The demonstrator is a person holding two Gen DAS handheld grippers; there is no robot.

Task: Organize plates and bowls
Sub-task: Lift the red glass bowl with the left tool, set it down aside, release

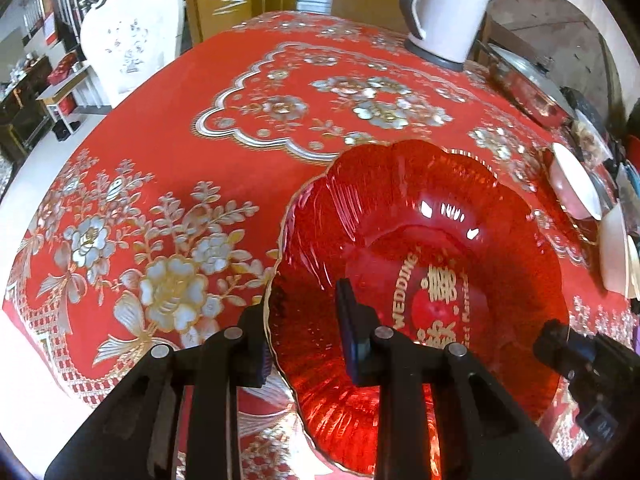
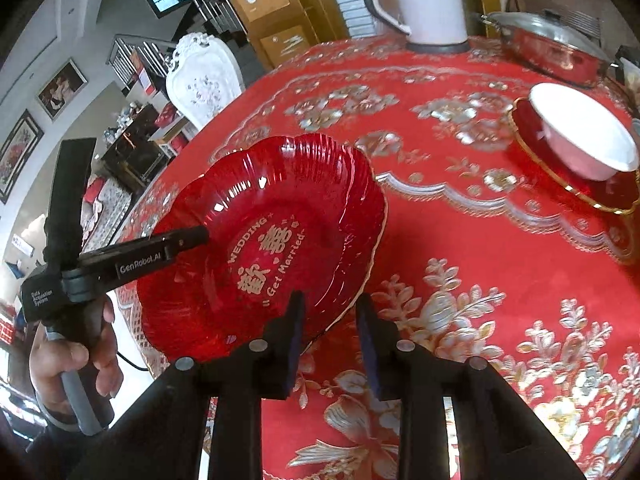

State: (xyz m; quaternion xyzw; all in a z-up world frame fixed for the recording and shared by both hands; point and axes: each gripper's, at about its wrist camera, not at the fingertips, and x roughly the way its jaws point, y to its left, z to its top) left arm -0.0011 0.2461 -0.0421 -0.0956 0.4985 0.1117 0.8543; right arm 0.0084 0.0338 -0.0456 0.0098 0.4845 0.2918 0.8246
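— What does my left wrist camera give you?

— Your left gripper [image 1: 306, 336] straddles the near rim of the red glass plate [image 1: 420, 248]: one finger outside the rim, the other inside the dish, with a gap left around the rim, so I read it as released, not clamped. The plate sits toward the near edge of the table [image 1: 180, 120] with the red floral cloth. Your right gripper [image 1: 560, 344] shows at the plate's right rim. A white kettle [image 1: 448, 12] stands at the far edge.

— And on my right wrist camera?

— Your right gripper [image 2: 330, 332] brackets the plate [image 2: 248, 248] rim too, fingers apart, one over the dish and one outside; whether a pad touches the glass, I can't tell. The left gripper [image 2: 192, 236] reaches over the opposite rim, a hand [image 2: 72, 364] on its handle. Toward the far right edge a white bowl [image 2: 580, 132] rests on a second red plate [image 2: 560, 172], a metal pot [image 2: 548, 44] behind it.
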